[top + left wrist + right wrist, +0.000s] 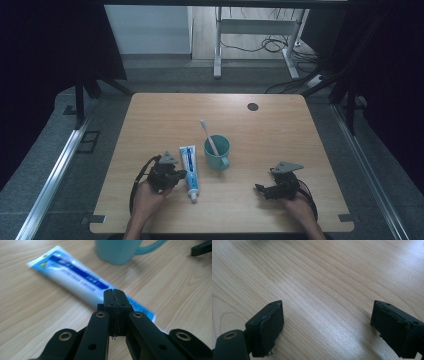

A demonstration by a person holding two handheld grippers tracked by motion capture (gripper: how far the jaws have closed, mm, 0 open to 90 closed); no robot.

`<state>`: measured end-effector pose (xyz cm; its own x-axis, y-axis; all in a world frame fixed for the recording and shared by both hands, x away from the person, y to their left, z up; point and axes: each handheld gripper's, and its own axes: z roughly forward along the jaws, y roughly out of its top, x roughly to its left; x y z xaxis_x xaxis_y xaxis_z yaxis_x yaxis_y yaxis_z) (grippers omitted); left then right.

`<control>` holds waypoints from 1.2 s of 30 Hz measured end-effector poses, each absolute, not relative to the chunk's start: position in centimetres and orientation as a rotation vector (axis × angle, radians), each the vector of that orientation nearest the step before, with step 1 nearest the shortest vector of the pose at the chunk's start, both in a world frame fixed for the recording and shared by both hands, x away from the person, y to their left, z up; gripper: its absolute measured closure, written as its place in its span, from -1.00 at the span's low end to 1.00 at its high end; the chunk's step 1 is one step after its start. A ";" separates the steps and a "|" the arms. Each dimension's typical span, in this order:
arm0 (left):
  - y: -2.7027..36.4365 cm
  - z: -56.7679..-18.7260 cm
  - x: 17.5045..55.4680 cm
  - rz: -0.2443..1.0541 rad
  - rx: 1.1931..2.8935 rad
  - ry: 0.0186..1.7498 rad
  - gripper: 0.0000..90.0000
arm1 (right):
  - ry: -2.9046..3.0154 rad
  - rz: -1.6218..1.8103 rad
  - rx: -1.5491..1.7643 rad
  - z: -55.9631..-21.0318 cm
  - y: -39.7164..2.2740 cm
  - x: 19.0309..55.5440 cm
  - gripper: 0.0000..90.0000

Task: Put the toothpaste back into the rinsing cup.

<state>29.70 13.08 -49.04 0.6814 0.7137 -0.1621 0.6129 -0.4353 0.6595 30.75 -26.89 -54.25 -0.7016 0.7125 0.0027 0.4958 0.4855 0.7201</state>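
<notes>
On the left we see the left gripper [176, 175], jaws pressed together on nothing, tips hovering over the toothpaste tube [189, 170] flat on the table [280, 130] (beside the teal mug [217, 152] holding a toothbrush [208, 135]). Over right, the right gripper [261, 189] rests wide open, empty.

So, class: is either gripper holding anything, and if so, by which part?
Nothing is held. The left gripper is shut with its pads pressed together, above the toothpaste tube. The right gripper is open over bare table.
</notes>
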 end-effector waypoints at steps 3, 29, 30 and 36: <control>12.0 -49.2 30.0 0.158 2.188 0.998 0.99 | 2.439 1.039 1.022 -54.2 -26.9 30.7 -0.74; 10.2 -50.3 30.3 0.155 2.276 1.005 0.99 | 2.438 1.038 1.024 -54.2 -26.9 30.7 -0.74; 10.3 -50.3 30.3 0.151 2.284 1.009 0.99 | 2.438 1.038 1.024 -54.2 -26.9 30.7 -0.74; 10.7 -51.2 30.6 0.146 2.300 1.048 0.99 | 2.438 1.038 1.024 -54.2 -26.9 30.7 -0.74</control>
